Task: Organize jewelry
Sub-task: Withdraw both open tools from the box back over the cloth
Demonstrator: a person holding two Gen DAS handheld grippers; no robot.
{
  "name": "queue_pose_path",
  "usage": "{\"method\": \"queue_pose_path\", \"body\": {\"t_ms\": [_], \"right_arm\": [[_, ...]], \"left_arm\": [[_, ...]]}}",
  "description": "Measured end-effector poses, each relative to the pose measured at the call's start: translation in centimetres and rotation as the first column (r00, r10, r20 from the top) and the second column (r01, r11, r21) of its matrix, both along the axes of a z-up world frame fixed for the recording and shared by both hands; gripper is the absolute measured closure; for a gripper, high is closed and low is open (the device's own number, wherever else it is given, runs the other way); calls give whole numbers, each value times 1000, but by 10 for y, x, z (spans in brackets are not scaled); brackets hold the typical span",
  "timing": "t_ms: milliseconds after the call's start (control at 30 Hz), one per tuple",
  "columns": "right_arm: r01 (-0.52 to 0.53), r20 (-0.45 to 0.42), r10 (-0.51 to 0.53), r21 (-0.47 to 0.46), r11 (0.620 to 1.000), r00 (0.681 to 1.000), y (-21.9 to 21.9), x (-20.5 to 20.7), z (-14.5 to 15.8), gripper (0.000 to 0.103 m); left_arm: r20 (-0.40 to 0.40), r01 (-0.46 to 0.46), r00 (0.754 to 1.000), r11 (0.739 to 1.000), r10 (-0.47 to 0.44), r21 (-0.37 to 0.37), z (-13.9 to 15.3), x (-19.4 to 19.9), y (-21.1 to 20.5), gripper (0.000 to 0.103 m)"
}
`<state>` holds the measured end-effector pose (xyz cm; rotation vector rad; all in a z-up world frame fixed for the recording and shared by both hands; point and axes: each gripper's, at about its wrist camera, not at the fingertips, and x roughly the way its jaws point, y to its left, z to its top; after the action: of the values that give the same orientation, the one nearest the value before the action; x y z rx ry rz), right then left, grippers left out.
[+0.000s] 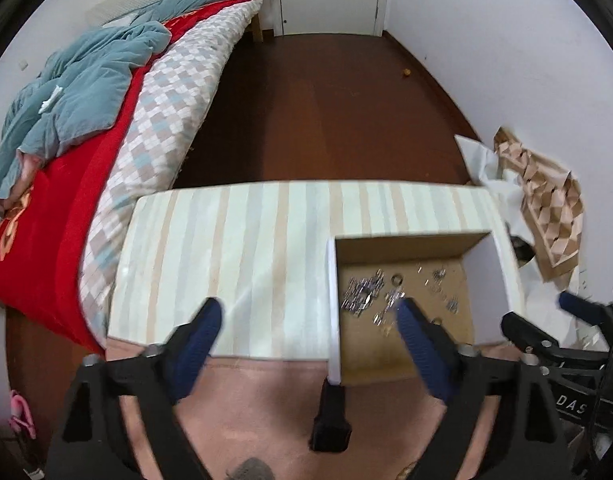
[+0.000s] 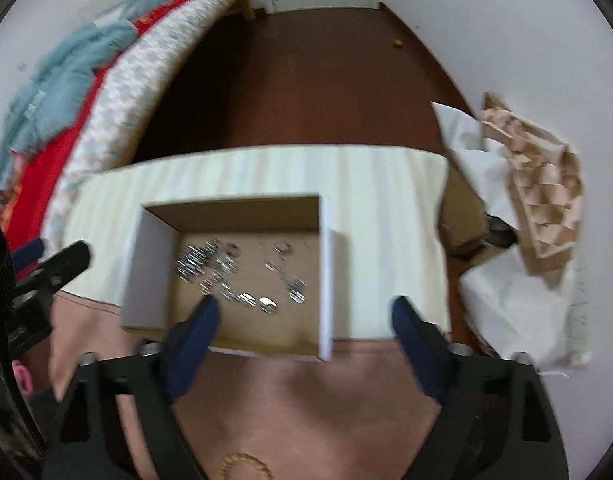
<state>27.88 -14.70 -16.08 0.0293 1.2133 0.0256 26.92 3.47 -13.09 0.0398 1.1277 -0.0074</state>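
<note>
The jewelry [image 2: 234, 276] lies scattered loose on the floor of the open box [image 2: 148, 264] on the striped table [image 1: 234, 248]. Both the left gripper [image 1: 308, 312] and right gripper [image 2: 306, 312] hover spread wide and empty above the near edge. This looks like the approach before a first pick; next, one claw must dip into the box and narrow on a single small piece.

Soft, even indoor light fills both views, with only faint shadows and no harsh glare. The right wrist view is smeared by motion blur, worst at upper left, while the left wrist view is sharper. Fisheye distortion bends the edges, and dark vignetting fills the corners.
</note>
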Motion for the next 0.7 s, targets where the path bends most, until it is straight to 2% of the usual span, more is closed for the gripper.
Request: {"method": "queue_pose_path", "body": {"t_ms": [133, 167, 267, 700], "right_arm": [[18, 14, -17, -47, 999, 1000, -1, -13, 2, 5], [22, 22, -21, -53, 998, 1000, -1, -17, 4, 2], [32, 46, -29, -64, 997, 999, 0, -27, 13, 1], [52, 201, -30, -107, 993, 979, 13, -79, 83, 1]], "left_arm": [[2, 3, 1000, 1000, -3, 21, 1, -14, 0, 5], [9, 1, 1000, 1000, -2, 19, 3, -18, 0, 3], [44, -4, 999, 999, 2, 32, 12, -29, 1, 2], [160, -31, 987, 999, 26, 32, 64, -77, 8, 1]]}}
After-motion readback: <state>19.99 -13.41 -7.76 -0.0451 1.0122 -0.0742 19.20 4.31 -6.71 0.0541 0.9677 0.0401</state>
